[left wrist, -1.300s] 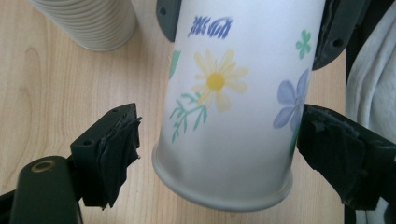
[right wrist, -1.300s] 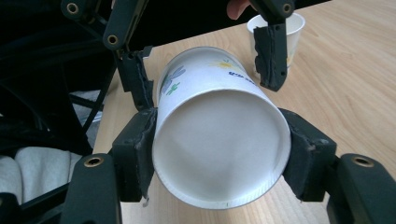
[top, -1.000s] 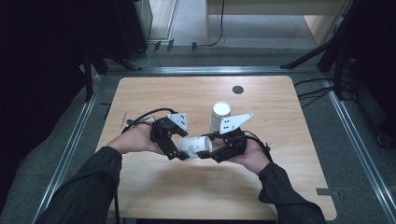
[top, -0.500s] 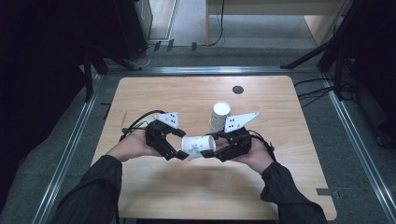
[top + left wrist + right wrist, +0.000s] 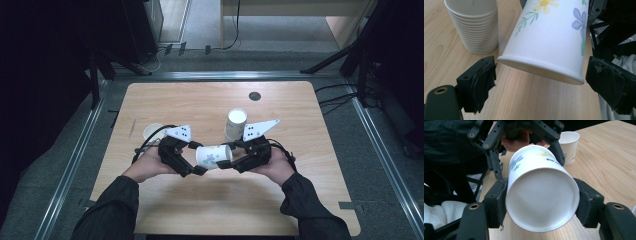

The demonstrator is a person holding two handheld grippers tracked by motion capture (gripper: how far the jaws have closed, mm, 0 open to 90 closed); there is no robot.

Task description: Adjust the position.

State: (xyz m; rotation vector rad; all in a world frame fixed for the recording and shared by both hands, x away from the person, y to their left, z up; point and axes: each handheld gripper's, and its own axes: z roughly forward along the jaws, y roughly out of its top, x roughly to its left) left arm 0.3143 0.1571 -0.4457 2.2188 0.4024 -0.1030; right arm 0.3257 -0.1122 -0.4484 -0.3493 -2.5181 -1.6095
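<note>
Flowered paper cup (image 5: 212, 156) lying on its side in the air above the near middle of the table (image 5: 210, 102), between the two grippers. In the right gripper view, cup (image 5: 541, 195) clamped at its base end between the two black jaws, flat white bottom facing the camera, pads pressed against both sides. Right gripper (image 5: 235, 161) thus clenched on the cup, held in the person's right hand (image 5: 272, 167). In the left gripper view, cup (image 5: 551, 42) hanging rim-first toward the camera, yellow and blue flowers on its wall, rim between the two padded jaws but apart from both, clear gaps either side. Left gripper (image 5: 194, 159) released, jaws spread wide around the rim end without touching, carried by the left hand (image 5: 147, 166). Beyond the cup, a stack (image 5: 235, 125) of nested cups standing upright on the table, just behind the right gripper; same stack (image 5: 472, 25) at upper left of the left gripper view. Single cup (image 5: 152, 132) upright on the table behind the left gripper, open mouth up. Small dark disc (image 5: 254, 96) set in the far part of the tabletop.
</note>
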